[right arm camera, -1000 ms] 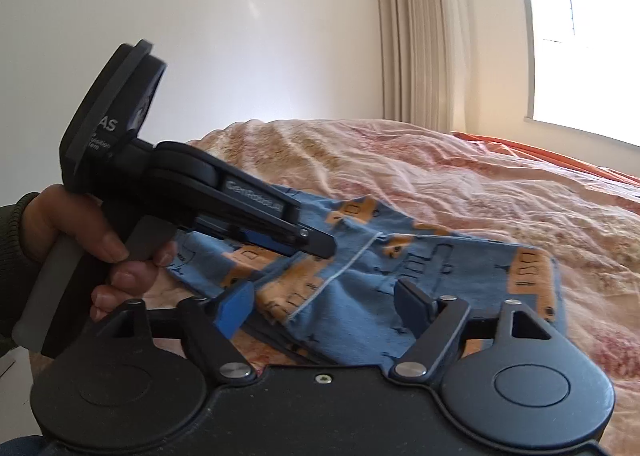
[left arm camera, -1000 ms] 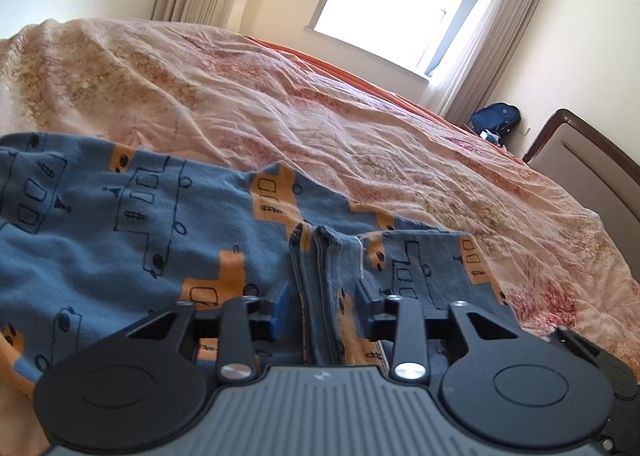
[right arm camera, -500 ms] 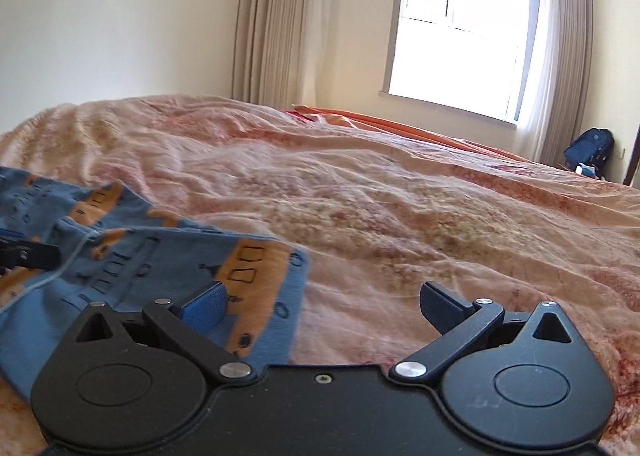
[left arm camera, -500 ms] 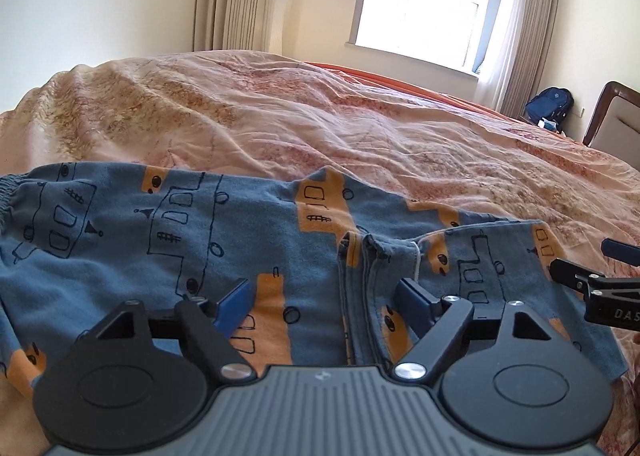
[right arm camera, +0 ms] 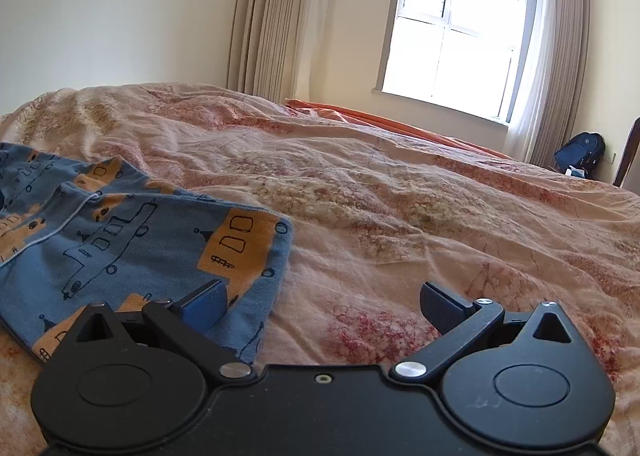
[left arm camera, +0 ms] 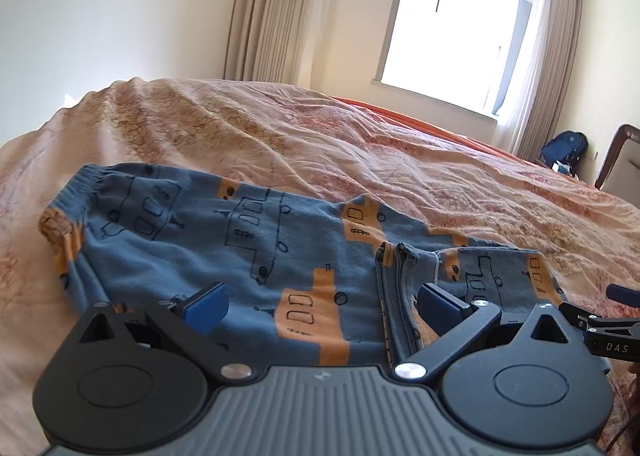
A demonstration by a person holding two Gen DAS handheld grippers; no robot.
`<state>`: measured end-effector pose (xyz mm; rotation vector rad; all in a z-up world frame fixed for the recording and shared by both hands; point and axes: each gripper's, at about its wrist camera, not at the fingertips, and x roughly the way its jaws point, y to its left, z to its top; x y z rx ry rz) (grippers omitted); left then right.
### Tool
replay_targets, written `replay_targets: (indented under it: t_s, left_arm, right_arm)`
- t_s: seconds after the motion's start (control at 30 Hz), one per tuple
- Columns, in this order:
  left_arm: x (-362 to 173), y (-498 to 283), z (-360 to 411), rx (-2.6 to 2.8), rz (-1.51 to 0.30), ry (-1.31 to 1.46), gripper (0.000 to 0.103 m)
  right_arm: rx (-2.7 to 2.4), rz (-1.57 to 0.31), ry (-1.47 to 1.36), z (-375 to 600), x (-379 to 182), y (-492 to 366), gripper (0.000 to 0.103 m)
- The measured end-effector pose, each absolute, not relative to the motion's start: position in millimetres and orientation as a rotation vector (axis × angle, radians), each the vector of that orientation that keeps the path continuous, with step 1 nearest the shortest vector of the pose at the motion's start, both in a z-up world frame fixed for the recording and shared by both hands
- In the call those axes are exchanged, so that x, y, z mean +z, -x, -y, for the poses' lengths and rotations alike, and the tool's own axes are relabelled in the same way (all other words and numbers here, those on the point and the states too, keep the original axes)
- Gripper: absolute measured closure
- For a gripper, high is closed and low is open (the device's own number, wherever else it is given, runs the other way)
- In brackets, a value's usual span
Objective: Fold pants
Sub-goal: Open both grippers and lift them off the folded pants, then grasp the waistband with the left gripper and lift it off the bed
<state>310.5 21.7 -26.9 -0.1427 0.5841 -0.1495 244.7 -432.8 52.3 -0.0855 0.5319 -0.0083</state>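
Blue pants (left arm camera: 256, 256) with orange and black bus drawings lie flat on the bed, waistband at the left, leg ends folded over at the right. My left gripper (left arm camera: 324, 302) hovers open just above the middle of the pants, nothing between its fingers. The right gripper's tip (left arm camera: 600, 320) pokes in at the right edge of the left wrist view. From the right wrist, the folded end of the pants (right arm camera: 132, 240) lies at the left. My right gripper (right arm camera: 324, 302) stands open over the folded end's right edge and the bare bedspread.
A wrinkled pink floral bedspread (right arm camera: 400, 196) covers the whole bed. A bright window (right arm camera: 452, 44) with beige curtains is at the back. A dark blue backpack (right arm camera: 580, 154) and a wooden chair frame (left arm camera: 616, 156) stand at the far right.
Both grippers have pulled back and risen from the pants. The left gripper opened wider and let go of the fold. The right view swung from the left gripper toward the pants' folded end.
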Motion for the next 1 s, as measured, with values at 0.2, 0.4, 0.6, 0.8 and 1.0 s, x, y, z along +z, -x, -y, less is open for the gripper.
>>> replay_targets:
  t_s: [0.2,0.4,0.6,0.8,1.0]
  left_arm:
    - [-19,-287,-77,0.03,-0.514,0.239,0.001]
    - [-27,-308,-142,0.146,-0.465,0.316,0.001]
    - [-35,-324,-171,0.112,-0.444,0.407,0.008]
    - [-40,-335,-175,0.116,-0.463,0.445,0.068]
    - [-31,-333,-165,0.127,-0.42,0.432,0.084]
  right_arm:
    - [0.098,-0.426,0.083,408,78,-232,0.001]
    - [0.426,-0.385,-0.001,369,90,-233,0.001]
    - [0.511,-0.441,-0.01,323,76,-231,0.001]
    - [0.454,-0.457,0.034,312,64,-229,0.001]
    - [0.417,-0.474,-0.021,323,61,-234,0.0]
